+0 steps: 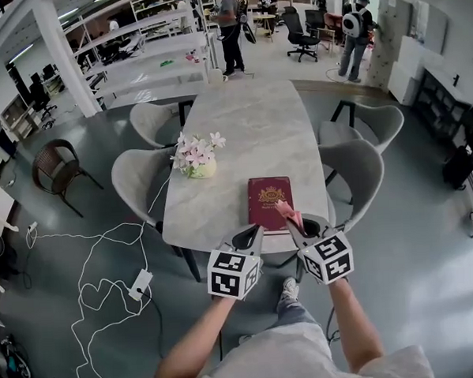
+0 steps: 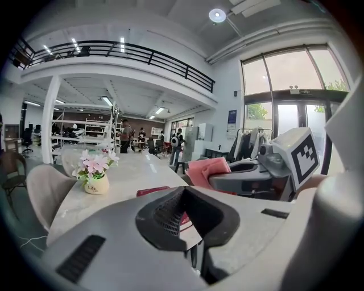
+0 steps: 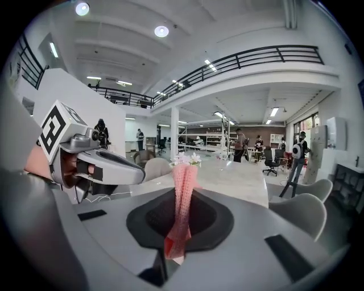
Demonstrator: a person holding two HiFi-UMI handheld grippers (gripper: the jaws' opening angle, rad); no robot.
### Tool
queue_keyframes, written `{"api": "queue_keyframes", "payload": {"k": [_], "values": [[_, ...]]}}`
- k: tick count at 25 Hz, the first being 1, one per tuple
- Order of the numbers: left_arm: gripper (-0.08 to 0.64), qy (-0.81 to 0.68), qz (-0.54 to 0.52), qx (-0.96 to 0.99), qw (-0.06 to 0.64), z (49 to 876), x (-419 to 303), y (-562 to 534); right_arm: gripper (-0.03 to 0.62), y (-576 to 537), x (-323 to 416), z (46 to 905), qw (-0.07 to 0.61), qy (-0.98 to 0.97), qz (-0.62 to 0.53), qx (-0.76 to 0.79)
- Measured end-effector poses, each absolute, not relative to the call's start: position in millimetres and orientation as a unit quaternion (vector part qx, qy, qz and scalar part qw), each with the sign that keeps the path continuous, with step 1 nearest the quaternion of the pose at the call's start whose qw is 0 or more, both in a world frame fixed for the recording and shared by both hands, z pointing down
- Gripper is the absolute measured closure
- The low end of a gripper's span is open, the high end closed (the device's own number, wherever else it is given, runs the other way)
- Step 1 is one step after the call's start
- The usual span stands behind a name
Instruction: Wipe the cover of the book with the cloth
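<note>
One dark red book (image 1: 270,203) lies flat on the table (image 1: 249,120). It is just in front of the two grippers, near the table edge closest to them. It has a gold picture on its cover.

The pink cloth (image 1: 290,214) is over the book's near right corner. I cannot tell if it touches the cover. The right gripper (image 1: 295,223) has its jaws squeezed on the cloth. In the right gripper view the cloth stands up from between the jaws like a thin pink strip.

The left gripper (image 1: 248,237) is just to the left of the right one, by the book's near left corner. Its jaws are pressed together with nothing in them. The two grippers are near each other but not touching.

Ahead of the left gripper and to its left, a small pot of pink and white flowers (image 1: 197,156) stands on the table, apart from the book. Light grey chairs (image 1: 137,177) stand along both long sides of the table. On the floor to the left of the left gripper, a white cable (image 1: 98,263) lies in loops with a plug box (image 1: 139,283). Far ahead of both grippers, past the table's other end, a few people (image 1: 229,26) stand near shelves and desks.
</note>
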State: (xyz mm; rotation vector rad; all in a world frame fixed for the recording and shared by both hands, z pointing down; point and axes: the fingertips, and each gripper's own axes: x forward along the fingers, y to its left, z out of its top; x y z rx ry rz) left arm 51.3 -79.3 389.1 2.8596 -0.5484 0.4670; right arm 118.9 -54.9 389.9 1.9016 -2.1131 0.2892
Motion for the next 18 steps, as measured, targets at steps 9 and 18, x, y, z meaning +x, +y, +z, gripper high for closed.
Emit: {"api": "queue_keyframes", "payload": {"k": [9, 18], "values": [[0.552, -0.174, 0.164, 0.966, 0.097, 388.1, 51.5, -73.7, 0.577, -53.4, 115.2, 385.2, 0.146, -0.725, 0.099, 0.666], [0.552, -0.171, 0.164, 0.967, 0.095, 387.7, 49.2, -74.8, 0.577, -53.9, 110.5, 386.5, 0.145, -0.724, 0.099, 0.667]]}}
